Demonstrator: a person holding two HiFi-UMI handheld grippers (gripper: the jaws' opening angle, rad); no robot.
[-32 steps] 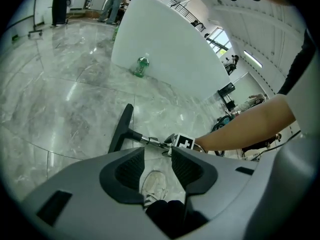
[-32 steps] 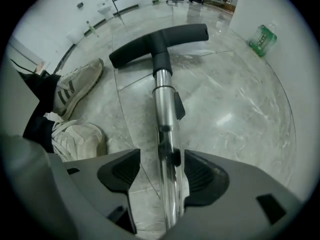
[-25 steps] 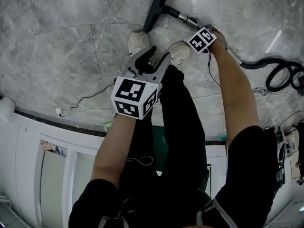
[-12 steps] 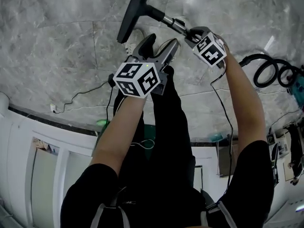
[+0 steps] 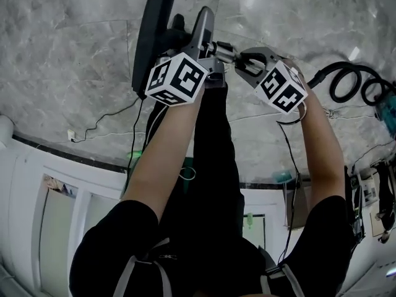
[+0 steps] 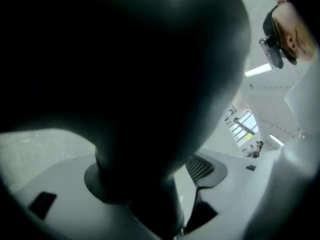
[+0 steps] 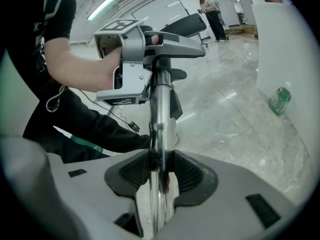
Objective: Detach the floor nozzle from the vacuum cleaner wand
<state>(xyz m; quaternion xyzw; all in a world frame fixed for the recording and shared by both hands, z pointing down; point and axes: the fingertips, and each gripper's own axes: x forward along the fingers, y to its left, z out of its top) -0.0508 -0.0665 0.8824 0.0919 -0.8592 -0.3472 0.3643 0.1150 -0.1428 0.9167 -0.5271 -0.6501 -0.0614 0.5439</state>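
Observation:
The black floor nozzle (image 5: 153,33) is lifted off the floor on the end of the chrome wand (image 5: 224,48). My left gripper (image 5: 190,30) straddles the nozzle's neck where it meets the wand. In the left gripper view the dark neck (image 6: 140,109) fills the space in my left gripper (image 6: 145,179); the jaws are opening and the right pad (image 6: 204,167) stands off it. My right gripper (image 5: 244,59) clamps the wand further back. In the right gripper view my right gripper (image 7: 161,171) still presses both pads against the wand (image 7: 160,114), its jaws closing slightly.
The black vacuum hose (image 5: 352,82) coils on the marble floor at the right. A thin cable (image 5: 105,125) trails across the floor on the left. White cabinets (image 5: 37,190) run along the near edge. A green bottle (image 7: 280,101) stands by the white wall.
Both hands have come up, bringing wand and nozzle off the floor. The left gripper has moved onto the nozzle's neck with its jaws spread wider. The right gripper keeps its hold on the wand.

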